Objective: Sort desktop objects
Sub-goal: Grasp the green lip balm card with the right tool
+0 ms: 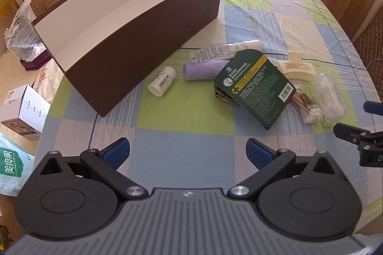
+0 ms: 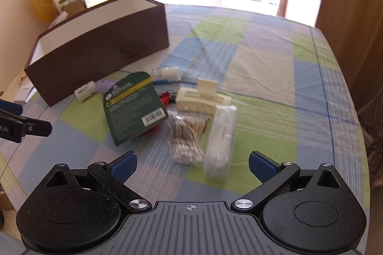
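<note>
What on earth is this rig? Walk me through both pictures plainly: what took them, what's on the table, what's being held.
A person holds one two-finger tool per hand, each with a camera looking along its fingers. One picture comes from the left tool, one from the right tool. Both are open and hold nothing. On the checked tablecloth stands an empty brown box. Beside it lie a small white bottle, a lilac tube, a green card package, a cream hair claw and two packs of cotton swabs.

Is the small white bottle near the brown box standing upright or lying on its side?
Lying on its side. The small white bottle rests lengthwise on the tablecloth beside the brown box, label facing up.
</note>
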A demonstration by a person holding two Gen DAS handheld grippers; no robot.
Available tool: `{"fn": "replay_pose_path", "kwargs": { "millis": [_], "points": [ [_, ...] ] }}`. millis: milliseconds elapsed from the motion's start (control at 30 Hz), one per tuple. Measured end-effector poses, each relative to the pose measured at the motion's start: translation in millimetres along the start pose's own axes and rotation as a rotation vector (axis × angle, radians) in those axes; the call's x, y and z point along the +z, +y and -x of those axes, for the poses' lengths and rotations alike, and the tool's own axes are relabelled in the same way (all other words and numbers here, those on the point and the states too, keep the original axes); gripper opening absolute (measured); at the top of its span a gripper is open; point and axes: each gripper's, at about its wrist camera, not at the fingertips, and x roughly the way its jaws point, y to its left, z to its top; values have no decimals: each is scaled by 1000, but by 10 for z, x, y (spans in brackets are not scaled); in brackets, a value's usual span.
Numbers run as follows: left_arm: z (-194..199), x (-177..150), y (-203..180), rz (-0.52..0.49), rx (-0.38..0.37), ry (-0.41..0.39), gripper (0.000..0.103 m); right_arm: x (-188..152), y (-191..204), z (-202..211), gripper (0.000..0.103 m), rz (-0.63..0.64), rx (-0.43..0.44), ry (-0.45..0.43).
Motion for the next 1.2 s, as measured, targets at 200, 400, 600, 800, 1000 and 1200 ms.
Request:
{"fn": "replay_pose_path", "kwargs": {
  "millis": [200,400,600,800,1000,1200],
  "points": [
    [-60,26,161,26,50,6,102,157,237,-137,103,127,88,-32],
    [-109,57,333,57,88,9,102,268,441,-485,103,227,162,-26],
    [-172,35,445,96,110,31,102,369,538,-854,103,320,189,-9],
    [-221,-1,525,130,128,54,102,428,555,-1056,103,393,199,-12],
    [-255,2,526,134,135,51,102,419,587,-1196,103,462,227,-7],
    [-324,6,490,108,105,26,102,407,583,-1238,91,504,244,-9]
  ]
}}
